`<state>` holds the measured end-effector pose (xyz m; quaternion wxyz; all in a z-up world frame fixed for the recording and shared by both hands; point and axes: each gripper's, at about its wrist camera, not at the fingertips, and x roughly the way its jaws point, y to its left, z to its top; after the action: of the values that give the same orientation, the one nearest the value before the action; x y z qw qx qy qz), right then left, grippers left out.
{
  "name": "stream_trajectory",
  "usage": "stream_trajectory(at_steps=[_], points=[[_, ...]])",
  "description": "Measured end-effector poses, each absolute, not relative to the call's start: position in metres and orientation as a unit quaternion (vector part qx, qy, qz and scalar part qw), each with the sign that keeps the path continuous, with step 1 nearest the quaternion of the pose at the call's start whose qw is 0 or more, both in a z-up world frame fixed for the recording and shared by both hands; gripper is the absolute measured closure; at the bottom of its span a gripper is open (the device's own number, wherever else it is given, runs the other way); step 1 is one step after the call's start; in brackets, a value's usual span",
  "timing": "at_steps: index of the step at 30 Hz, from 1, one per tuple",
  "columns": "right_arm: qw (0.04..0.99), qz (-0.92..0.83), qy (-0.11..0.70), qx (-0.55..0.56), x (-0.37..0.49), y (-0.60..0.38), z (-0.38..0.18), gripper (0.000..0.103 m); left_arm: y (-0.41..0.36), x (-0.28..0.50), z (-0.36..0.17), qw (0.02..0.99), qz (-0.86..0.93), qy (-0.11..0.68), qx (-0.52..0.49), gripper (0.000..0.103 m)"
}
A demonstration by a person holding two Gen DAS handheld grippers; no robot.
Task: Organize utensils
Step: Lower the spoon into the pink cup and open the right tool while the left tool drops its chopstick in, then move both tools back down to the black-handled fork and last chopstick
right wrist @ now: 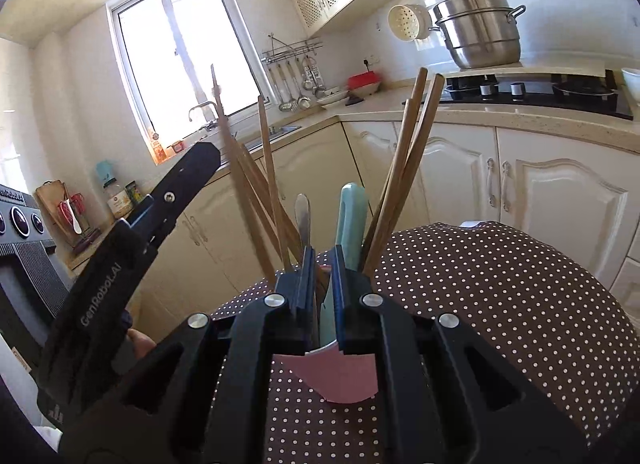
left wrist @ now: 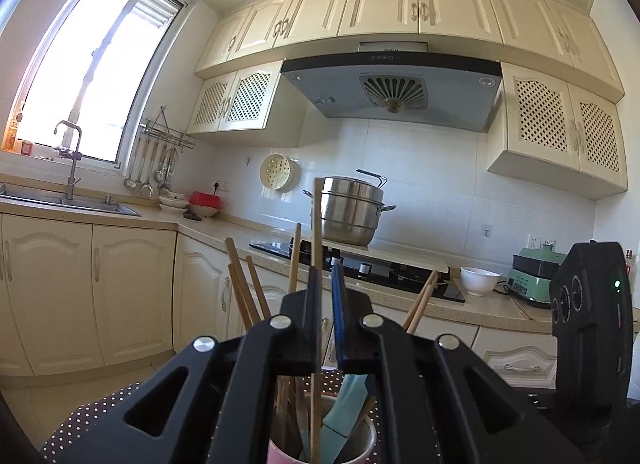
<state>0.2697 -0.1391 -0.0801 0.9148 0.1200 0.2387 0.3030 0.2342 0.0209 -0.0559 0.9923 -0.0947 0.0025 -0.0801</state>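
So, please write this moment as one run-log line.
left gripper: chopstick between jaws, above pink cup | right gripper: shut on pink cup rim

My left claw [left wrist: 326, 288] points level over a pink round cup [left wrist: 320, 450] full of wooden chopsticks [left wrist: 244, 288]. One thin wooden chopstick [left wrist: 317, 223] stands upright between its jaws, by a pale blue spatula [left wrist: 348, 404] in the cup.
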Motion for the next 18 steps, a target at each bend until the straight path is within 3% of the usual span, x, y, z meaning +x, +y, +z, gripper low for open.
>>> stream_trajectory(at_steps=[1, 2, 18], points=[[0.915, 0.302, 0.238, 0.120, 0.267, -0.139, -0.079, 0.093, 0.021, 0.232, -0.056, 0.992, -0.081, 0.007, -0.094, 0.073], [0.916, 0.300, 0.238, 0.120, 0.264, -0.140, -0.078, 0.093, 0.021, 0.229, -0.056, 0.993, -0.078, 0.008, -0.093, 0.069], [0.927, 0.277, 0.234, 0.096, 0.203, -0.132, -0.059, 0.093, 0.024, 0.167, -0.050, 0.991, -0.080, 0.067, -0.083, 0.054]])
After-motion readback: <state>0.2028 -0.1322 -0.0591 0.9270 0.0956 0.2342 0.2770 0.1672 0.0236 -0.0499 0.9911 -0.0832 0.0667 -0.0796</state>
